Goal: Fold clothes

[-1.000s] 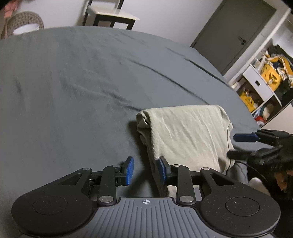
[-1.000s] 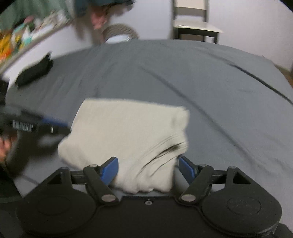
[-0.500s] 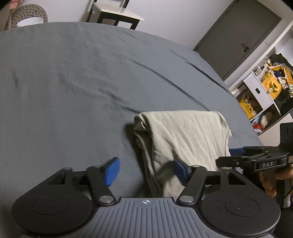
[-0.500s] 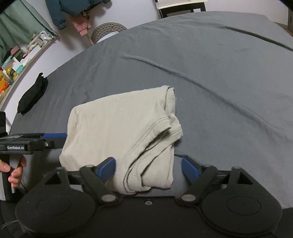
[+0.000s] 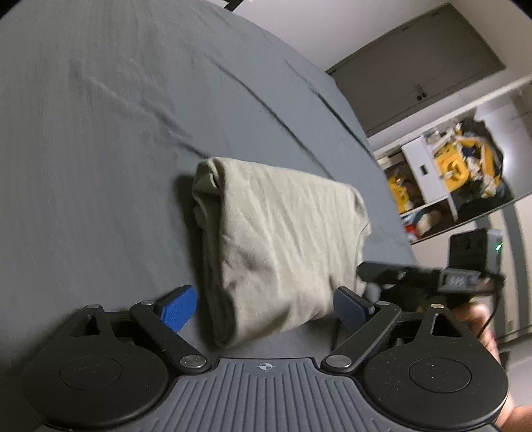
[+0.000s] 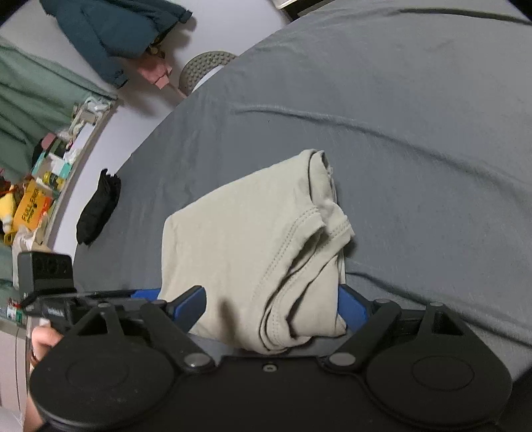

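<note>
A folded pale beige shirt [image 5: 276, 252] lies on the grey bed sheet [image 5: 99, 149]. My left gripper [image 5: 266, 310] is open wide, and the shirt's near end sits between its blue pads [image 5: 178, 312]. From the opposite side, my right gripper [image 6: 271, 307] is also open wide, its pads [image 6: 352, 307] straddling the shirt [image 6: 252, 246] at the end with the stitched hems. Each gripper shows in the other's view: the right gripper [image 5: 365, 270] at the shirt's right edge, the left gripper [image 6: 143, 294] at the lower left, held by a hand [image 6: 43, 339].
A black cloth item [image 6: 98, 209] lies near the bed's left edge. Beyond that edge are a cluttered shelf [image 6: 43, 186] and hanging jackets [image 6: 109, 30]. Past the other side stand a grey door [image 5: 415, 66] and a shelf with yellow toys [image 5: 459, 166].
The left gripper has opened from nearly shut to wide. Both grippers have moved in on the shirt from opposite ends, so its ends now lie between their fingers.
</note>
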`<act>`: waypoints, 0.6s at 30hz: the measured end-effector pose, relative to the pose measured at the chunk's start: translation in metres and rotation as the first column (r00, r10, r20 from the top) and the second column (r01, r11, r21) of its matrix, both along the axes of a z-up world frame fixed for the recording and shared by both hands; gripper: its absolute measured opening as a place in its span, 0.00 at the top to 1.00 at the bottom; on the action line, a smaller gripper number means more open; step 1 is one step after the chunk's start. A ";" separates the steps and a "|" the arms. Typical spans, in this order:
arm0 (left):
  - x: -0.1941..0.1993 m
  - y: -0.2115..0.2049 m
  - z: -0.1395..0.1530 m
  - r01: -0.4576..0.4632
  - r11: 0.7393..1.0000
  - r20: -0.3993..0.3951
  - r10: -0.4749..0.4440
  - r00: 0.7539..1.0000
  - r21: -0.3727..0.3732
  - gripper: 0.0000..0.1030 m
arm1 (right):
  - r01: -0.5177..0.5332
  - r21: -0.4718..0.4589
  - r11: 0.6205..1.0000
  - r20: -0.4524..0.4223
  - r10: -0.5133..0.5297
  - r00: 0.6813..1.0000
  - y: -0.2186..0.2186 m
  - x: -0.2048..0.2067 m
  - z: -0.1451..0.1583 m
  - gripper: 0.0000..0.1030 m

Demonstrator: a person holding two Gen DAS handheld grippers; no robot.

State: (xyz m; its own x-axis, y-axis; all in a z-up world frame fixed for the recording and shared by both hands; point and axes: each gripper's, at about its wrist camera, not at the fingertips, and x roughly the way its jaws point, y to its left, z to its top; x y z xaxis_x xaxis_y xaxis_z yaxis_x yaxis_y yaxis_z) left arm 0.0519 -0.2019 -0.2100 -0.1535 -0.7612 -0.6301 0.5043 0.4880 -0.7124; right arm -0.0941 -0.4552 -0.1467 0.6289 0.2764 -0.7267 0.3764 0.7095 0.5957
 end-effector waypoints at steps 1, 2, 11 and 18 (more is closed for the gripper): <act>0.001 -0.003 -0.004 -0.009 1.000 -0.035 0.008 0.999 -0.016 0.12 | -0.004 0.003 1.000 0.003 0.004 1.000 0.000 0.001 0.001 0.19; 0.002 -0.005 -0.008 -0.020 0.999 -0.069 0.018 0.997 -0.029 0.12 | -0.003 0.012 1.000 0.008 0.003 1.000 -0.001 0.001 0.001 0.19; 0.005 -0.022 -0.024 -0.080 0.993 -0.160 0.065 0.985 -0.090 0.07 | 0.059 0.109 0.992 0.030 -0.062 0.998 -0.012 -0.006 -0.001 0.21; 0.002 -0.033 -0.026 -0.082 0.991 -0.159 0.064 0.985 -0.107 0.07 | 0.078 0.112 0.991 -0.019 -0.076 0.997 -0.013 -0.008 0.002 0.22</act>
